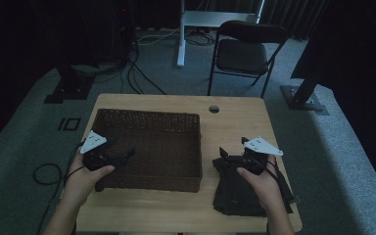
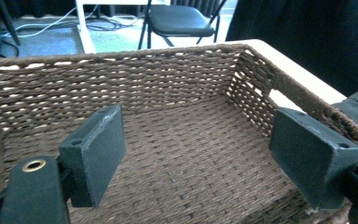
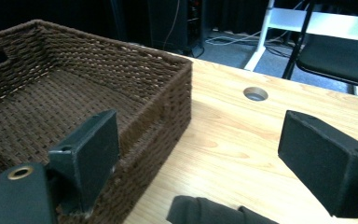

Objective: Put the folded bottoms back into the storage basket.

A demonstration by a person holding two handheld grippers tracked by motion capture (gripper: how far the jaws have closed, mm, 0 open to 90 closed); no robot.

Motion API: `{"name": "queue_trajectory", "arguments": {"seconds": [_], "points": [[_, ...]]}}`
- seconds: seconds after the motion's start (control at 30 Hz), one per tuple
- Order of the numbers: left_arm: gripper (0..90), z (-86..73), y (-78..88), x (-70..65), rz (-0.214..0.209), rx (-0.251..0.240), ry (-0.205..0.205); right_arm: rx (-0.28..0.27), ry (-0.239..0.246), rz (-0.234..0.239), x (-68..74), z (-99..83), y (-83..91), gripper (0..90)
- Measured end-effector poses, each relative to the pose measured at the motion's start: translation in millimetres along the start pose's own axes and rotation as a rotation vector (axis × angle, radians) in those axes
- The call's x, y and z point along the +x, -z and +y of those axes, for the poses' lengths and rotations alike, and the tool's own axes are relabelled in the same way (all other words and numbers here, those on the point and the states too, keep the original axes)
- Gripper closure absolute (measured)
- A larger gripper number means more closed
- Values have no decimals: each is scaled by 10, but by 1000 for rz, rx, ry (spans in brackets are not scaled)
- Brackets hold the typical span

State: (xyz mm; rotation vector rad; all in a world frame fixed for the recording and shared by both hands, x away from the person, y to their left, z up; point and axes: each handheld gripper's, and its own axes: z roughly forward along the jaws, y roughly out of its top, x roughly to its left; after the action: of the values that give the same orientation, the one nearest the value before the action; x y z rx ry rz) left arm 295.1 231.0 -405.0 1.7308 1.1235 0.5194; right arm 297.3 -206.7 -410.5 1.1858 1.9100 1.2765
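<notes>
High view shows a folded dark cloth (image 1: pixel 235 188) lying at the near right corner of the light wooden table (image 1: pixel 235 122), just right of the brown woven rectangular basket (image 1: pixel 149 147). Above it hovers the right gripper (image 1: pixel 230 155), jaws wide, empty. Over the basket's left side, the left gripper (image 1: pixel 122 156) gapes wide too.

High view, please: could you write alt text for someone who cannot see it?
A person's hands hold black tongs over a wooden table: the left tongs open above an empty brown wicker basket, the right tongs above a pile of dark cloth. A black chair stands beyond.
</notes>
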Motion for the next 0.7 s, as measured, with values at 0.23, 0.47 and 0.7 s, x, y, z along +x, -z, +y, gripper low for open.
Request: {"name": "queue_trajectory", "arguments": {"seconds": [0.23,0.47,0.7], "points": [[190,42,-106,-165,-38,2,-16,-1,-14,-24,-106,-60,59,122],[190,70,-232,-313,-71,4,-31,6,-26,-28,-202,-117,121,122],[191,59,-371,-504,-122,13,-50,2,-32,-40,-270,-154,187,122]]}}
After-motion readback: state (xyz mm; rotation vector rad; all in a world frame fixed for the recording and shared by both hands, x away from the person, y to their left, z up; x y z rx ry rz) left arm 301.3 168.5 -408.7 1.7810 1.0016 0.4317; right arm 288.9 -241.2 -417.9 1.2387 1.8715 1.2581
